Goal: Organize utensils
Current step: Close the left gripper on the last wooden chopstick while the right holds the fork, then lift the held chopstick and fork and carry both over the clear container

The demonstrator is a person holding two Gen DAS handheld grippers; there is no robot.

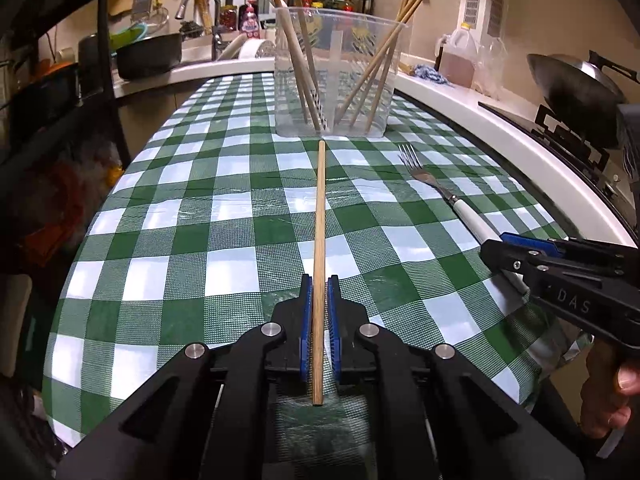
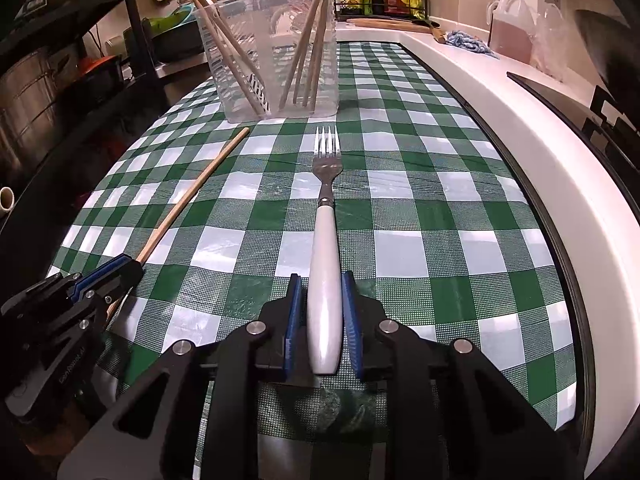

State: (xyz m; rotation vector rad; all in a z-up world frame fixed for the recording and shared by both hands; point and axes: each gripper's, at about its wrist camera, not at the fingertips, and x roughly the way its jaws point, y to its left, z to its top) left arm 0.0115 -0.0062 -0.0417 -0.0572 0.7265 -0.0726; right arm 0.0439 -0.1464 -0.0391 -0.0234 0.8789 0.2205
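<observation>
Right up close, the left gripper [image 1: 319, 304] has its blue pads clamped on a plain wooden chopstick [image 1: 319, 240] near its butt end. The stick lies flat on the green-checked tablecloth [image 1: 240, 240], tip pointing at the clear plastic holder [image 1: 340, 80] near the table's far edge. The right gripper [image 2: 320, 312] straddles the white handle of a fork [image 2: 325, 240]. I think I see slivers of gap at the pads, so it looks loosely bracketed, not properly pinched. The fork sits midway toward the table's right edge, tines toward the holder.

Looks like the pickup step for both. Next: lift the chopstick, tip it upright and drop it in with the other chopsticks [image 2: 304, 48]. The fork needs a firmer squeeze first.
</observation>
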